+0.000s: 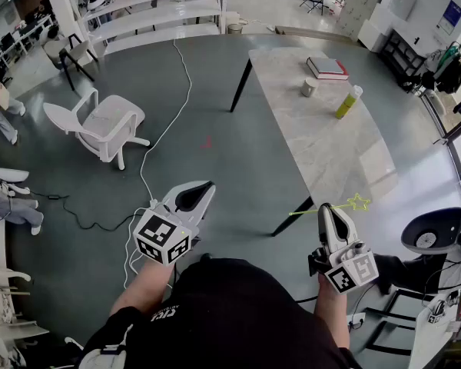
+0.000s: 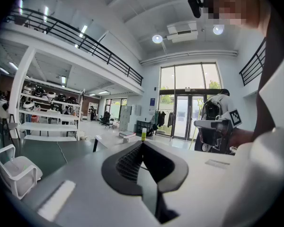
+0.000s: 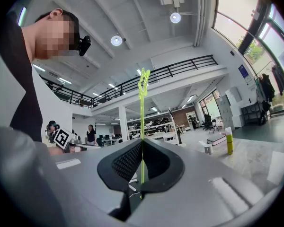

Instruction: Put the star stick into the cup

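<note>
The star stick (image 1: 346,204) is a thin yellow-green rod with a star at one end. My right gripper (image 1: 327,209) is shut on its shaft, low right in the head view, near the table's near corner. In the right gripper view the star stick (image 3: 142,103) rises upright from the closed jaws of the right gripper (image 3: 142,141), star on top. The small pale cup (image 1: 310,88) stands far off on the marble table (image 1: 323,152); the same cup (image 3: 207,148) shows small at the right. My left gripper (image 1: 194,198) hangs over the floor with its jaws together and nothing in them, as the left gripper (image 2: 142,144) also shows.
A yellow-green bottle (image 1: 349,102) and a stack of books (image 1: 327,68) stand near the cup. A white chair (image 1: 100,121) and a white cable (image 1: 165,121) are on the grey floor to the left. A dark stool (image 1: 434,233) sits at the right.
</note>
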Available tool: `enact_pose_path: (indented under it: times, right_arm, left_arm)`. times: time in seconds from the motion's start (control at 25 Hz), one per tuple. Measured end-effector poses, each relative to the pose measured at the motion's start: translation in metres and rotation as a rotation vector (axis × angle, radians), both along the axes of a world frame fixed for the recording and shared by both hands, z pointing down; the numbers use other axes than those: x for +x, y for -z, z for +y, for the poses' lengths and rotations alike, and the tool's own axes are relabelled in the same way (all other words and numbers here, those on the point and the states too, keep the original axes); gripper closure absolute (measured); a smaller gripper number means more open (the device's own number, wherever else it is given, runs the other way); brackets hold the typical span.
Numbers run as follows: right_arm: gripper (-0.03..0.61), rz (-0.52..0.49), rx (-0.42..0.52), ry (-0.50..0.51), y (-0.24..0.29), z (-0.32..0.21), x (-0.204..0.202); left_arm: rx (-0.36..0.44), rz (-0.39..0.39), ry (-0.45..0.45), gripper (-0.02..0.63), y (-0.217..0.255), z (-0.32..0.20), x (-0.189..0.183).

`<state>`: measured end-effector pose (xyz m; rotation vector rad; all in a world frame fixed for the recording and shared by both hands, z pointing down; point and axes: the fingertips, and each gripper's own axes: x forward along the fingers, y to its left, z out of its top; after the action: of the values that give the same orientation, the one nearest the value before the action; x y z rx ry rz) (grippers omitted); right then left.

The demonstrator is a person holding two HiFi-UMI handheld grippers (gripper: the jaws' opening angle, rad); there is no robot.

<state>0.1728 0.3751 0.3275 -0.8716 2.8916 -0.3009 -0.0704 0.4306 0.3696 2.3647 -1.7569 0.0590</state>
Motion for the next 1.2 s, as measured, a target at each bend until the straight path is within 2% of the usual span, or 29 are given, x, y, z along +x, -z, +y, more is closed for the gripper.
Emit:
enact_pose_path:
  times: [0.2, 0.56, 0.8, 1.0, 1.2]
  right_arm:
    - [0.561, -0.004, 0.0, -0.008, -0.004, 0.0, -0.01]
    - [0.558, -0.066, -0.029, 0.0, 0.001, 0.004, -0.05]
    - [0.558, -0.052, -0.034, -0.016, -0.004, 0.012, -0.073]
    - [0.558, -0.044, -0.04, -0.018, -0.006, 0.009, -0.091]
    - [0.558, -0.052, -0.029, -0.012, -0.003, -0.018, -0.097]
  left_arm:
    - [-0.001, -0.001, -0.006, 0.612, -0.003, 0.001, -0.01]
    - [-0.016, 0.002, -0.013, 0.612, -0.011, 0.021, -0.043]
    - [-0.023, 0.001, -0.031, 0.612, -0.017, 0.03, -0.062]
    - [-0.02, -0.001, -0.033, 0.612, -0.018, 0.024, -0.083]
    - [-0.005, 0.008, -0.027, 0.612, -0.017, -0.003, -0.087]
